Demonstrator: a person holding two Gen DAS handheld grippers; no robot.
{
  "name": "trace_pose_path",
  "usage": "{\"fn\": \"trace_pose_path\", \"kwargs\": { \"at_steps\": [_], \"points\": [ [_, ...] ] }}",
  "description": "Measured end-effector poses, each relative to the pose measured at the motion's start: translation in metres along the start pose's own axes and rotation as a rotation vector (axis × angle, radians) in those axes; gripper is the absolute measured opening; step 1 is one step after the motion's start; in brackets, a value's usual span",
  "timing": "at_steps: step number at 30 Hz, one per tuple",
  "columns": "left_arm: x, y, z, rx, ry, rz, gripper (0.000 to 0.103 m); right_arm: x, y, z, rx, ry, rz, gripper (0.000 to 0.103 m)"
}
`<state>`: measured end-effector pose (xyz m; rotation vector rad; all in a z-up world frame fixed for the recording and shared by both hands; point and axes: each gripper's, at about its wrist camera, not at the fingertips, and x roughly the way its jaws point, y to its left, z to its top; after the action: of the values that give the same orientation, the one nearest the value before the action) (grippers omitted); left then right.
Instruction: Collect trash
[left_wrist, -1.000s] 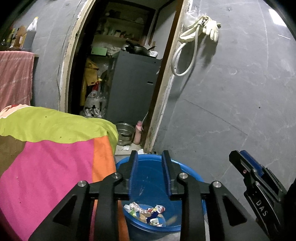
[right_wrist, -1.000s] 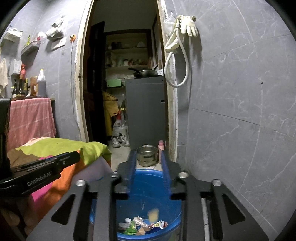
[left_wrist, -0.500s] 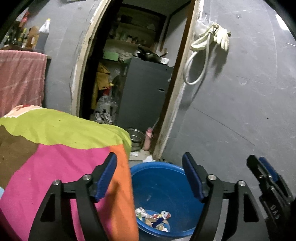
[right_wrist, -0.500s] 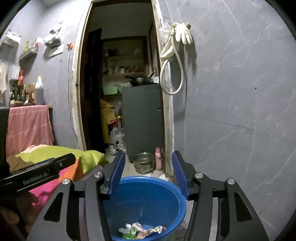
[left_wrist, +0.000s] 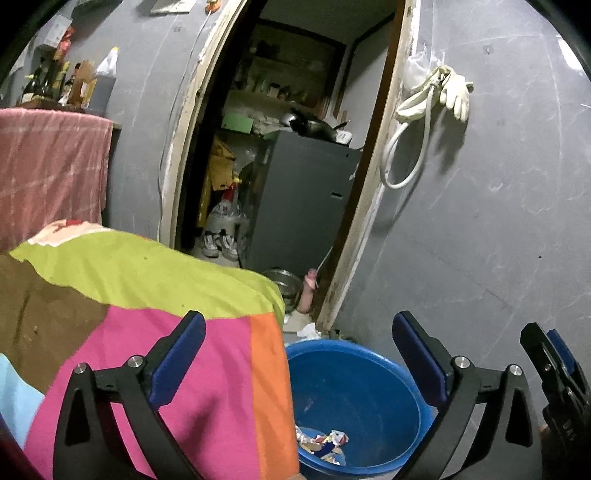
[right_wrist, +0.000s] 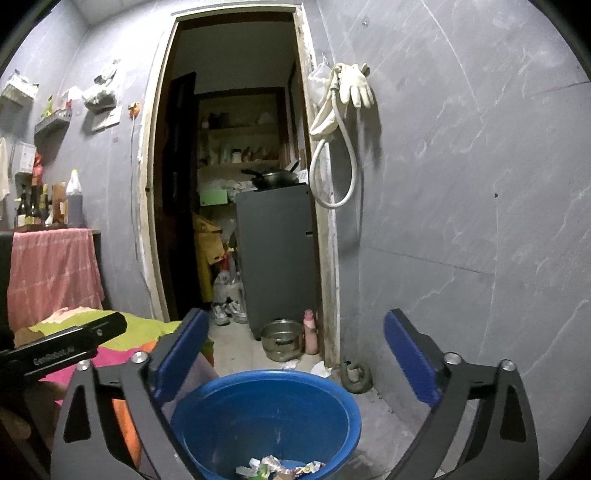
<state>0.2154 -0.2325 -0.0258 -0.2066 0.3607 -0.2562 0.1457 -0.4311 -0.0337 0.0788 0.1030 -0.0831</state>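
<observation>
- Both views are dim, with a cool bluish-grey cast on the wall (right_wrist: 461, 192).
- Light comes from above and a bit left: the glove (right_wrist: 356, 83) and hose (right_wrist: 334, 173) throw soft shadows down and to the right on the wall.
- A small bright glare patch sits at the upper right edge of the left view.
- The doorway (right_wrist: 236, 147) is much darker inside; its shelves look murky and grainy.
- Fisheye bending curves the door frame and wall seams, with black corners.
- The bed cover (left_wrist: 155, 332) looks saturated and slightly smeared low down.
- The bucket (right_wrist: 266, 410) and its trash (left_wrist: 325, 441) are soft, not crisp.
</observation>
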Motion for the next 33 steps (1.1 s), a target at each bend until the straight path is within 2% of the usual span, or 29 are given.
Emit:
{"fn": "trace_pose_path", "kwargs": {
  "at_steps": [21, 33],
  "points": [
    [-0.048, 0.013, 0.026, 0.021, -0.067, 0.011, 0.101, -0.024, 0.017, 0.029, -0.012, -0.018, 0.006, 0.103],
    [-0.079, 0.023, 0.03, 0.025, -0.07, 0.002, 0.101, -0.053, 0.034, 0.039, -0.026, -0.029, 0.007, 0.103]
  ]
}}
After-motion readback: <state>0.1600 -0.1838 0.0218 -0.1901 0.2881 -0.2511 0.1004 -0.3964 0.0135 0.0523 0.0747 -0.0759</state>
